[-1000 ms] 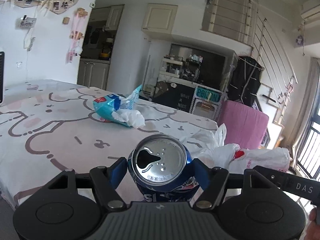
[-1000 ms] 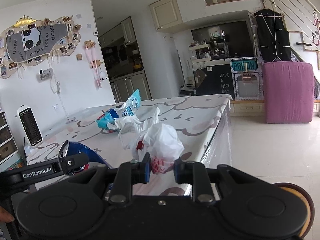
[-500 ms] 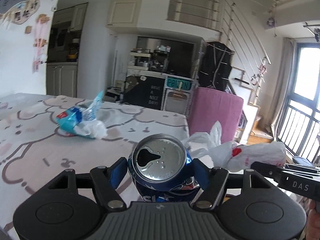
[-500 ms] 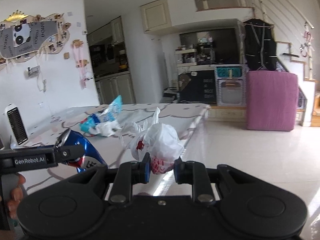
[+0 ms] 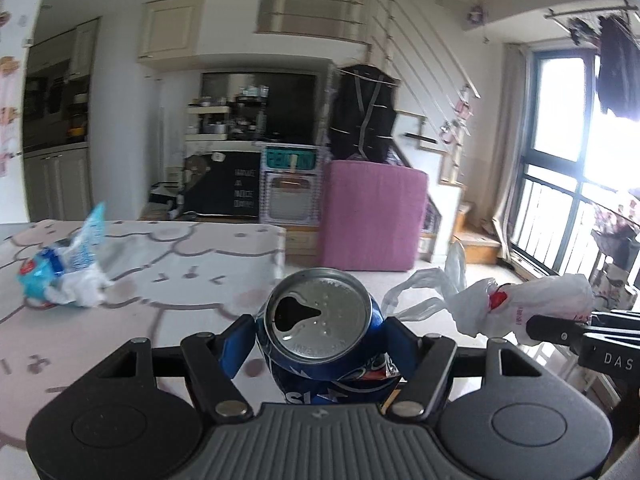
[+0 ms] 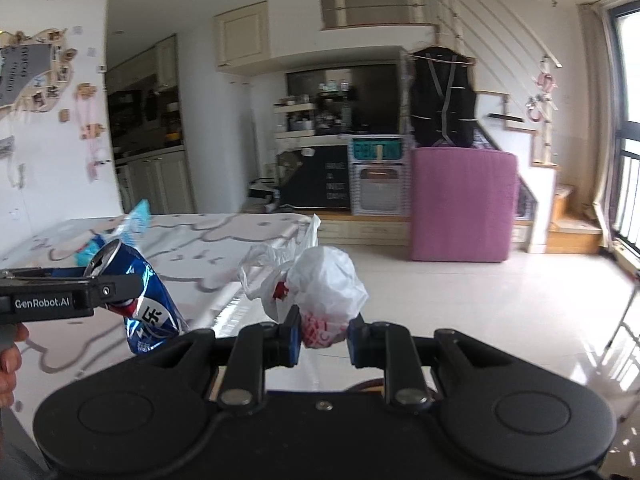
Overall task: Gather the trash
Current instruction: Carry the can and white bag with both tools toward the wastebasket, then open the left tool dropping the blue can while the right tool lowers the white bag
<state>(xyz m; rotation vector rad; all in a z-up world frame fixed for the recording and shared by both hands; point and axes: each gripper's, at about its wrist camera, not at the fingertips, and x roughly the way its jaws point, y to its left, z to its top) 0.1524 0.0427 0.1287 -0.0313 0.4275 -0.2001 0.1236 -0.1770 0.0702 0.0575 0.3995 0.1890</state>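
My left gripper (image 5: 318,340) is shut on a blue drink can (image 5: 318,320) with its opened top facing the camera, held above the table's edge. The can also shows in the right wrist view (image 6: 148,300), tilted. My right gripper (image 6: 323,334) is shut on a knotted white plastic bag (image 6: 320,280) with red print, held in the air beside the table. The bag also shows in the left wrist view (image 5: 520,308), to the right of the can. A light blue snack wrapper with white tissue (image 5: 64,276) lies on the table, far left.
The table (image 5: 160,280) has a pink cartoon-print cover; its far edge ends near a pink cabinet (image 5: 372,216). Shiny floor (image 6: 500,300) spreads to the right, towards balcony windows (image 5: 568,208) and stairs. Kitchen shelves stand at the back.
Both grippers have swung to the right with their loads, away from the table's middle. The wrapper has slid to the left of the view; more floor and window show.
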